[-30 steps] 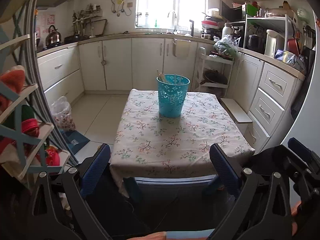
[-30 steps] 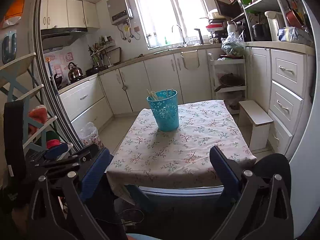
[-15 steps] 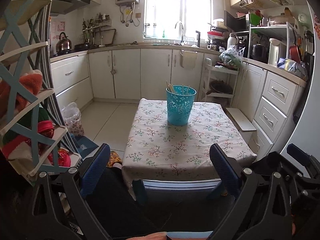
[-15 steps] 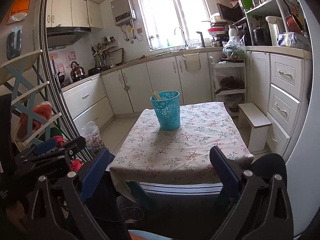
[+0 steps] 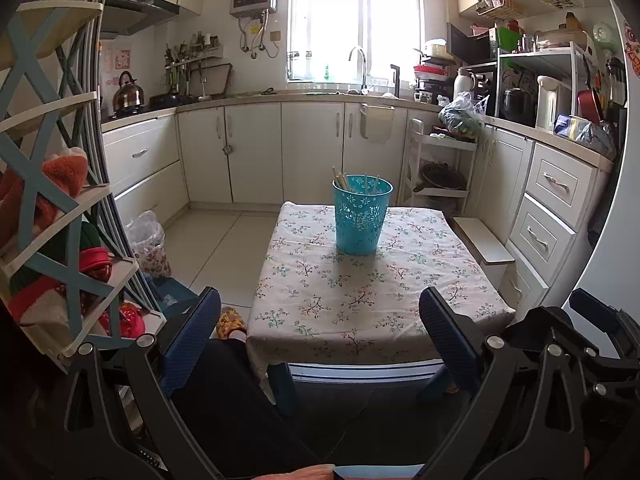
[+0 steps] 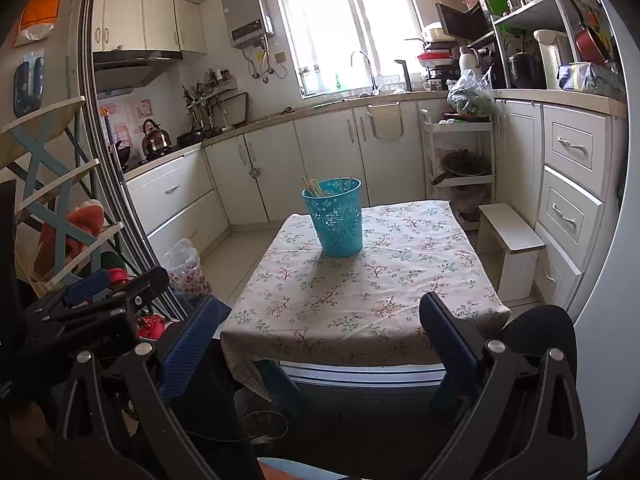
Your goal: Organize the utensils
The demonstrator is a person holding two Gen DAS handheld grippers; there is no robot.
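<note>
A turquoise perforated basket [image 5: 362, 215] [image 6: 335, 217] stands upright on the far half of a small table with a floral cloth [image 5: 372, 300] [image 6: 360, 292]. Pale chopsticks [image 5: 342, 180] [image 6: 313, 186] stick up from inside it. My left gripper [image 5: 320, 332] is open and empty, held back from the table's near edge. My right gripper [image 6: 324, 340] is open and empty too, also short of the table. The left gripper's black frame [image 6: 92, 312] shows at the lower left of the right wrist view.
White kitchen cabinets [image 5: 256, 152] run along the back and right. A low white stool [image 6: 510, 236] stands right of the table. A shelf rack with red items [image 5: 52, 240] is at the left, with a plastic bag [image 5: 148, 244] on the floor. The person's dark trouser leg [image 5: 224, 392] lies below.
Both grippers have pulled back and risen, so the table and basket look smaller and farther. Both stay open and empty.
</note>
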